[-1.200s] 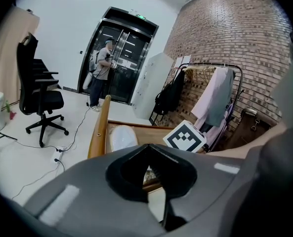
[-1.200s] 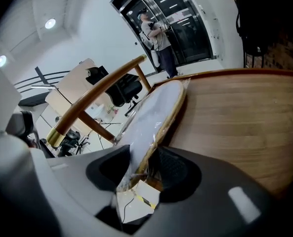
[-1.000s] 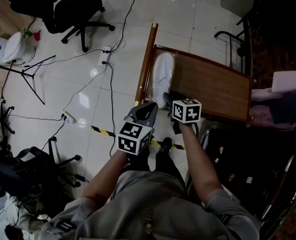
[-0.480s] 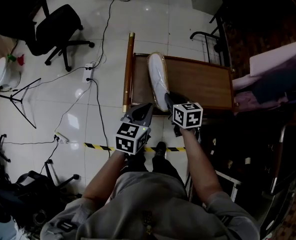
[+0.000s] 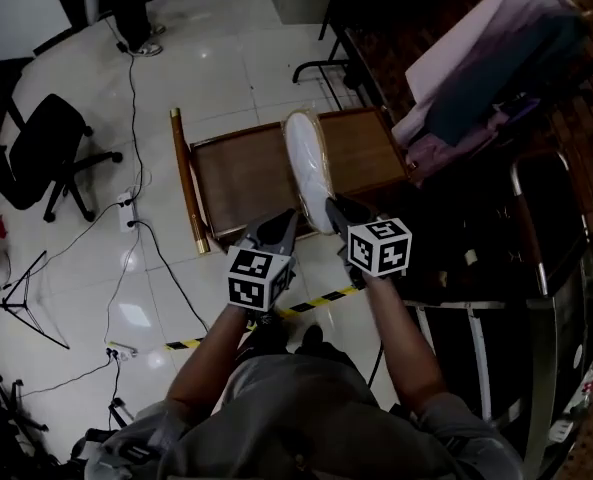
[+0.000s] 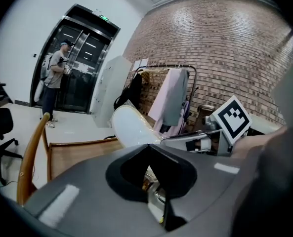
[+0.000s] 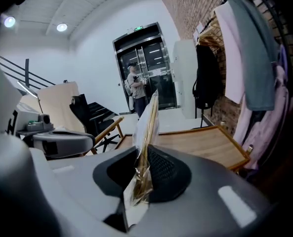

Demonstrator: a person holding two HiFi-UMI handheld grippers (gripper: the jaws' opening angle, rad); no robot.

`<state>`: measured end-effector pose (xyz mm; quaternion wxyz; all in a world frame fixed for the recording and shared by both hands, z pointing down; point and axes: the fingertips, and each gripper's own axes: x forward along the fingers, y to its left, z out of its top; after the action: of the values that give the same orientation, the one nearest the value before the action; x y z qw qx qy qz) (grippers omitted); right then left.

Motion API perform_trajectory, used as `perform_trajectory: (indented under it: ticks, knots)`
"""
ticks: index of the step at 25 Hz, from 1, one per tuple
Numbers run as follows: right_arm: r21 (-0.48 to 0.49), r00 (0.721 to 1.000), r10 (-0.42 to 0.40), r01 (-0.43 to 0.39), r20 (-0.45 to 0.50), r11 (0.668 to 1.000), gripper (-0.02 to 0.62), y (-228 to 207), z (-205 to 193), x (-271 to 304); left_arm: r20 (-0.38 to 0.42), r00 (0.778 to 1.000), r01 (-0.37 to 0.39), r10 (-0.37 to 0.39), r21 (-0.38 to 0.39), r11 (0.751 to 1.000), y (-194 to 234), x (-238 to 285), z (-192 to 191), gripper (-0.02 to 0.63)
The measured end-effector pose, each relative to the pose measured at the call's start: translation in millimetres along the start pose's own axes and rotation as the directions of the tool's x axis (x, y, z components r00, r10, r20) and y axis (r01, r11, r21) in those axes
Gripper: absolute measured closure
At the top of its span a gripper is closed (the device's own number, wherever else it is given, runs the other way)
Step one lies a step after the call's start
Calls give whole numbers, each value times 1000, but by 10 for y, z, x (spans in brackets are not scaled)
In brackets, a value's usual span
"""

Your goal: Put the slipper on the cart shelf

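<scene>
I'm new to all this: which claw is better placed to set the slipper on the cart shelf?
Right. The right claw grips the slipper, which is over the shelf. The left claw is shut and empty, off to the side.

My right tongs [image 5: 336,210] hide the slipper's [image 5: 304,158] end at the cart shelf's [image 5: 241,173] near edge; the person [image 6: 53,78] beyond that shelf is too small to tell.

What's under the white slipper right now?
The wooden cart shelf lies below the slipper, which the right claw pinches at its near end. The strip of shelf directly beneath it is covered, so I cannot tell whether the slipper touches the shelf.
</scene>
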<state>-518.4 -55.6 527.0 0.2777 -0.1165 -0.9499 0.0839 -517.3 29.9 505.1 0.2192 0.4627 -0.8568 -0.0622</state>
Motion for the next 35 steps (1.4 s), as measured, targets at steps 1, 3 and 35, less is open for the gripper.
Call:
perform_trajectory:
  ticks: [1,3,35]
  knots:
    - [12,1000,-16,16,15,1000,546,-54,-5,-138,-6,1000,22,-22,10,1000,-96,53,5,598]
    - [35,998,-48,47,46,998,546,-160,-35,-432,-19,998,66,-65,30,997,-314,156,4,598]
    - [351,804,-582,514,120,783,546,-266,-2969,-5510,-287,755,650,-590,204,732,-5241,-653,-1718,598]
